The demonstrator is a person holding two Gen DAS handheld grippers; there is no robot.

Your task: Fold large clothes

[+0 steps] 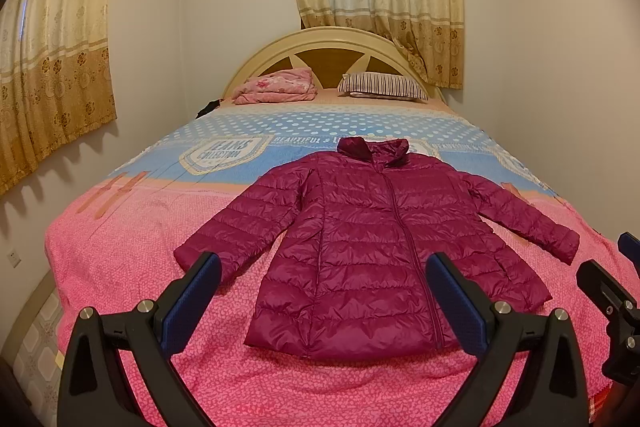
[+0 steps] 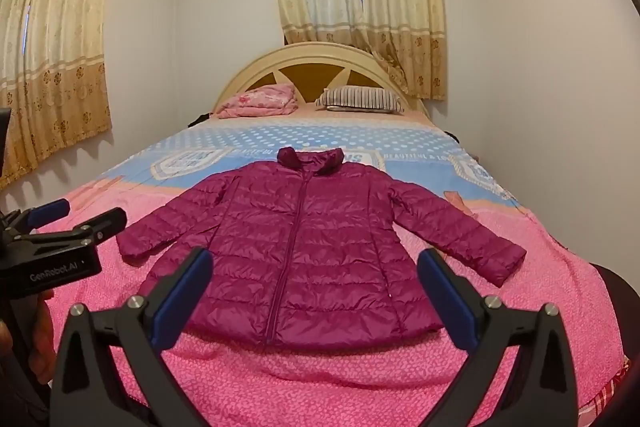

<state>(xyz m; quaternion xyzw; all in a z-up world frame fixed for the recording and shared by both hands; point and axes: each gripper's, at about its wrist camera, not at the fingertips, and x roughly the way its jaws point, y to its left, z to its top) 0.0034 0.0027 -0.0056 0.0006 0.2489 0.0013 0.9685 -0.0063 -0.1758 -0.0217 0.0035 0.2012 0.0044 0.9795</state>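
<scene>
A magenta quilted puffer jacket (image 1: 372, 239) lies flat and zipped on the bed, collar toward the headboard, both sleeves spread out; it also shows in the right wrist view (image 2: 304, 251). My left gripper (image 1: 324, 267) is open and empty, held above the jacket's hem. My right gripper (image 2: 316, 263) is open and empty, held above the hem too. The right gripper shows at the right edge of the left wrist view (image 1: 616, 267), and the left gripper at the left edge of the right wrist view (image 2: 80, 215).
The bed has a pink and blue cover (image 1: 140, 267) and a cream headboard (image 1: 332, 43). A folded pink blanket (image 1: 276, 87) and a striped pillow (image 1: 380, 87) lie at the head. Walls and curtains (image 1: 52, 59) stand close on both sides.
</scene>
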